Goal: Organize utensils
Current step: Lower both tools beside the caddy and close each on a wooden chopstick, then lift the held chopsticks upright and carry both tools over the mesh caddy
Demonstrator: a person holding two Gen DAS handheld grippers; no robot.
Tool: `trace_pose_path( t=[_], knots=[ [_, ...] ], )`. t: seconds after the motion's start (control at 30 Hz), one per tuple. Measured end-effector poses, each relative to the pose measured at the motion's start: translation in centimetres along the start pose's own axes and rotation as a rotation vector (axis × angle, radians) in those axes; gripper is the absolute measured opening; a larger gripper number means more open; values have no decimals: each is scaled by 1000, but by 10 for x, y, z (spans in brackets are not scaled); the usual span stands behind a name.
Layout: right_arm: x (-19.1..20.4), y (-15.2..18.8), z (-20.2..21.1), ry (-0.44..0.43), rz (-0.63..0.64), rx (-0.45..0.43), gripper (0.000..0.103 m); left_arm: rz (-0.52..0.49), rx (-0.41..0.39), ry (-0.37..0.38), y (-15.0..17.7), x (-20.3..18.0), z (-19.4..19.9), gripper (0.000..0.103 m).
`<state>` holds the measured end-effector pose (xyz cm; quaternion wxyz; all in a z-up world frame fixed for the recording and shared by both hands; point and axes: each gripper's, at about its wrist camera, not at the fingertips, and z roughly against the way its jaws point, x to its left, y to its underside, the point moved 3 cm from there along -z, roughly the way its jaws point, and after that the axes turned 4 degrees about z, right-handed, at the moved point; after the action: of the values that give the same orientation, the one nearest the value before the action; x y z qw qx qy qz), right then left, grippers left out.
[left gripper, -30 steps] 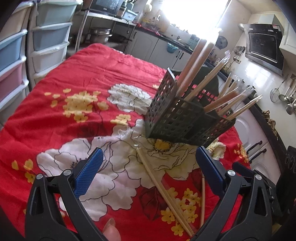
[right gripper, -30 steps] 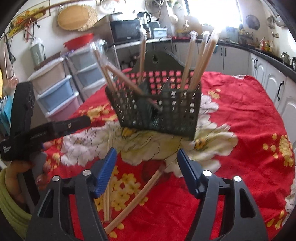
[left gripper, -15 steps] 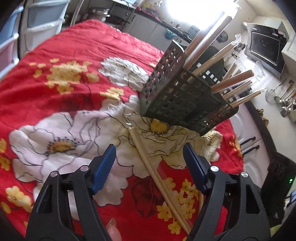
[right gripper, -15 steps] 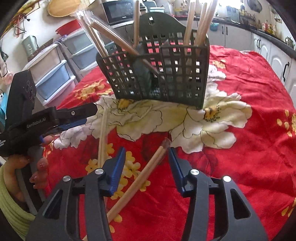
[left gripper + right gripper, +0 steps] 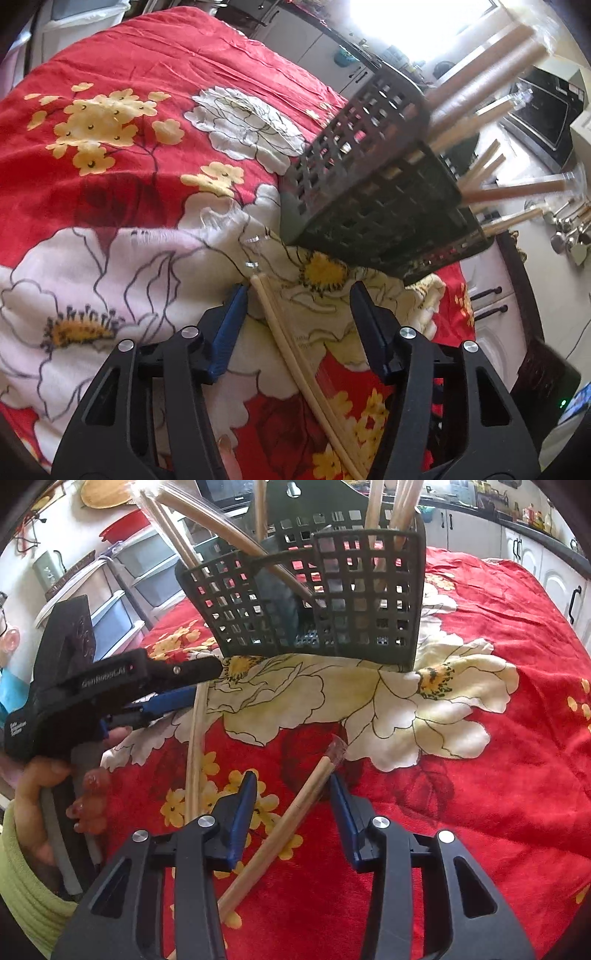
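the left gripper [image 5: 297, 295] has just been closing its jaws, which now stand at a middling gap astride a pale pair of chopsticks [image 5: 280, 325] without the pads pressing on it. in the left wrist view that pair runs from just below the dark mesh utensil basket [image 5: 369, 206] at centre down to the lower middle of the frame, its long axis nearly along the fingers and close beside the left-hand pad. the right gripper [image 5: 291, 794] has also just been closing, its jaws narrower, with a wrapped chopstick pair [image 5: 291, 812] between them; that one slants from the lower left of the right wrist view up to a clear wrapper tip at centre, crossing the gap at an angle, and neither pad visibly bears on it. each gripper is nearest its own pair, so each likely needs only to close a little more. both pairs lie on the red flowered cloth [image 5: 480, 794] just in front of the basket, which already holds several chopsticks standing up. in the right wrist view the left gripper's body carries white lettering that looks like "genrobot.ai", though it is too blurred to be sure.
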<state>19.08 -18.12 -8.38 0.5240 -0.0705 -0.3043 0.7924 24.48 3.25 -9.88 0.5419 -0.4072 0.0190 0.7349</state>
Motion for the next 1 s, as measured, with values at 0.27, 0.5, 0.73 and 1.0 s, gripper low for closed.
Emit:
trace_pose_path(
  t=[0.27,0.5,0.73,1.0],
  knots=[
    [-7,-1,-3,-15,-41,12,32,15,-9,-35,-9,13,-6,19],
    [-16,1,-2,-19,-78,10,21,35,-14,-34,-11,24,-5,8],
    [-17,-3,0,-24,-104,2,14,47,-20,-2,-9,28,-3,6],
    [-18,-10,16,-44,-106,-45,13,46,-69,0,-3,27,22,5]
  ],
)
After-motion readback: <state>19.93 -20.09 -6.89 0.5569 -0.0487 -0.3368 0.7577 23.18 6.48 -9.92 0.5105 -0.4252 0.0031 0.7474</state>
